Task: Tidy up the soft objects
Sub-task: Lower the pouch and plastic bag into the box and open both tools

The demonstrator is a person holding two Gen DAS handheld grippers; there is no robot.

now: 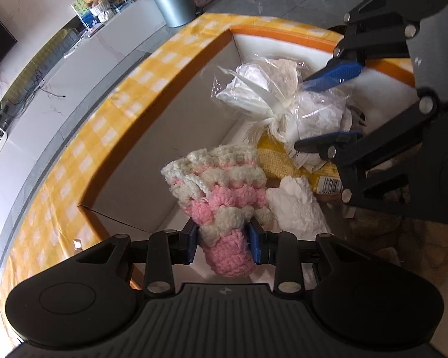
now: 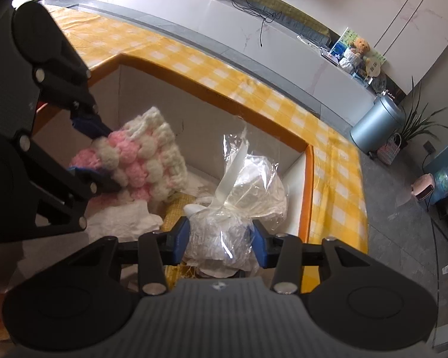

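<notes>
A: Left wrist view first. What's the left gripper got?

B: Pink-and-white crochet piece, pinched at its pink end between both blue pads, jaws partway closed on it. It hangs over the orange-rimmed box, near the box's left wall.

A: And the right gripper in that view?

B: Comes in from the right side w/ the clear cellophane bag of white stuff, tied w/ white ribbon, between its blue fingers. Under it, inside the box: a yellow packet w/ a barcode and a white fluffy item.

A: Right wrist view?

B: Same bag sits between the right gripper's pads, jaws about half open, both pads against the wrap. Bag is over the box interior, above the yellow packet.

A: Left one there?

B: Left gripper at frame left, clamped on the crochet piece, just left of the bag. White fluffy item lies below it. Box stands on a yellow check tablecloth.
</notes>
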